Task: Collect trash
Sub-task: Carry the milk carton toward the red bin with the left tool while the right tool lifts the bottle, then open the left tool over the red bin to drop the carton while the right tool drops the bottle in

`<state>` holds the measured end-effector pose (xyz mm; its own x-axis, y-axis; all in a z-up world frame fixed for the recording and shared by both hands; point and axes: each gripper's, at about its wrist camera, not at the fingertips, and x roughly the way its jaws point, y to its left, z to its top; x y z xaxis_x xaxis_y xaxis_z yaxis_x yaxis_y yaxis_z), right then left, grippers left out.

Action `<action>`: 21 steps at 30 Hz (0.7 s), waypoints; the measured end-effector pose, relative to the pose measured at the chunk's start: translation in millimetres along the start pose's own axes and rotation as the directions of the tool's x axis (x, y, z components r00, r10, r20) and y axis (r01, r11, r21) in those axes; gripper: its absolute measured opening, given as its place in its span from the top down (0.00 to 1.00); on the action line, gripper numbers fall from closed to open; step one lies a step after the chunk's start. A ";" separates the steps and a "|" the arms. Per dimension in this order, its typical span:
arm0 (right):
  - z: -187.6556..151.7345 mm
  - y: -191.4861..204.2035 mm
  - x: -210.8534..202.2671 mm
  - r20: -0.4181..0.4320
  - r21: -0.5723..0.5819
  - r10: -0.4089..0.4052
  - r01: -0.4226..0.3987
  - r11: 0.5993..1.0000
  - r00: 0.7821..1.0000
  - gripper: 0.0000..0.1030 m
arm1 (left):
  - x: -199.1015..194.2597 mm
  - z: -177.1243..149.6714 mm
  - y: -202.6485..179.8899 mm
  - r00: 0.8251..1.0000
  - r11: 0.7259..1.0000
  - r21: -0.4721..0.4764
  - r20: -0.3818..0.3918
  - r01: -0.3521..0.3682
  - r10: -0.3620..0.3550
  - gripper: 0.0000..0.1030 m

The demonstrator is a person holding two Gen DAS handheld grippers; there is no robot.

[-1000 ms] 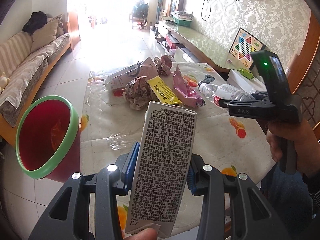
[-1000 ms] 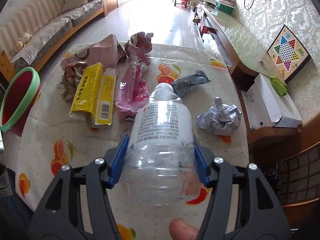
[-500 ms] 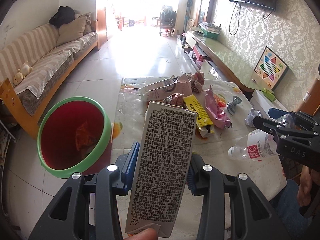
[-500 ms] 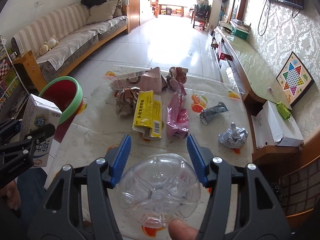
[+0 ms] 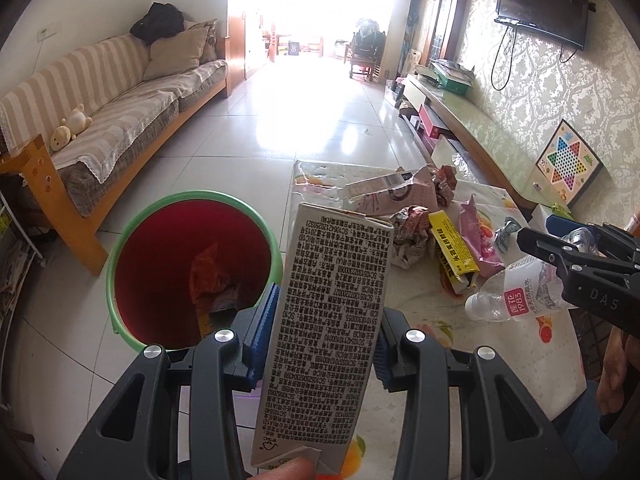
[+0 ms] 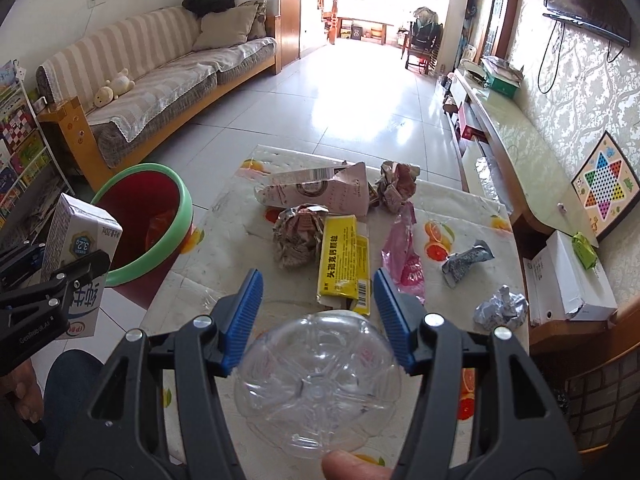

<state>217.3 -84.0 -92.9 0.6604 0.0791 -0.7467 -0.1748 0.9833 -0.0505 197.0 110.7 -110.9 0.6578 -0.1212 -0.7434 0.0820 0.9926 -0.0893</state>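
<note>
Carton: milk carton [image 5: 324, 332] was clamped upright in the left claw [image 5: 320, 344], beside the red bin [image 5: 188, 268], not yet over it.
Bottle: right claw [image 6: 318, 316] gripped the clear bottle [image 6: 316, 384] above the tabletop [image 6: 224, 236].
Risk: releasing early could drop the carton onto the floor; the smooth bottle might slip.

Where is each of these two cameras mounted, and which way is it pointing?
Left wrist view: on the left tool, looking along its fingers past the clamped milk carton to the red bin on the floor; a fingertip shows below.
Right wrist view: on the right tool, looking over the clear plastic bottle it grips, across the littered table; a fingertip and a jeans-clad knee show.
Shared: both see the bin, the sofa, the yellow box and each other's tool.
</note>
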 end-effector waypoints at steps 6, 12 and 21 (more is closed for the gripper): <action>22.3 23.8 0.1 0.039 -0.037 0.023 -0.022 0.999 0.999 0.46 | 2.6 8.8 22.2 0.999 0.999 -0.026 0.022 -0.043 0.044 0.62; 51.3 60.9 -0.9 0.081 -0.095 0.073 -0.066 0.993 0.994 0.46 | 13.1 20.7 68.4 0.993 0.990 -0.088 0.028 -0.111 0.114 0.62; 83.2 121.0 13.2 0.094 -0.167 0.161 -0.144 0.975 0.983 0.46 | 67.5 18.3 141.3 0.986 0.972 -0.170 -0.076 -0.160 0.149 0.54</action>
<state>265.6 49.7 -53.7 0.6891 0.2512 -0.6797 -0.3876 0.9203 -0.0528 266.7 242.7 -161.6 0.6038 0.0287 -0.7966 -0.1533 0.9849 -0.0808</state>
